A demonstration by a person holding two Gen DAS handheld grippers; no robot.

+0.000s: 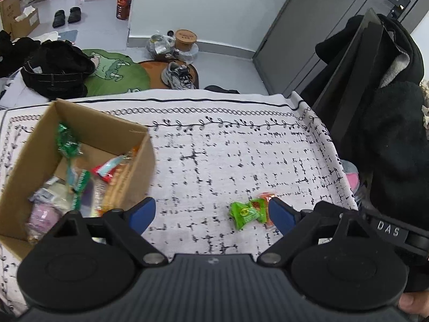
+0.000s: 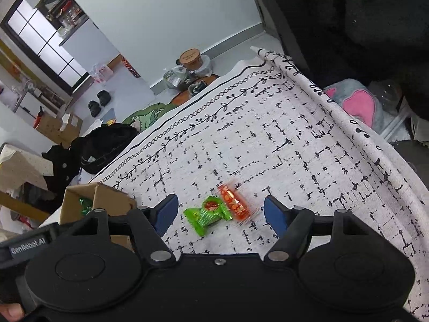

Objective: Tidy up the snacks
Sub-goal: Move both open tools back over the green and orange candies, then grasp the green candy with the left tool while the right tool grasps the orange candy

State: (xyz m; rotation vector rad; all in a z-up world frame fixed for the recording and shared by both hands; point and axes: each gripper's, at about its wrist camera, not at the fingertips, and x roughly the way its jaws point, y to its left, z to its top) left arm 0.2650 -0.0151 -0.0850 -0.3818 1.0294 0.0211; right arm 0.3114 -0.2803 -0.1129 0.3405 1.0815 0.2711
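Right gripper [image 2: 219,214] spread over green [image 2: 206,216] and orange [image 2: 234,205] snacks, ready to grab; left gripper [image 1: 211,214] spread, empty, beside half-filled box [image 1: 88,128].

A cardboard box [image 1: 128,136] is set open-topped at the left of the patterned cloth, and a jumble of wrapped snacks is seen inside it: a crumpled green wrapper [image 1: 67,142] near the far wall, a red and pale blue packet [image 1: 110,169] beside the right wall, a pale pink pack [image 1: 43,214] at the near end. Two snacks are left flat on the cloth, well apart from the box: a bright green wrapped sweet [image 2: 207,214] and an orange packet [image 2: 234,205], touching each other.
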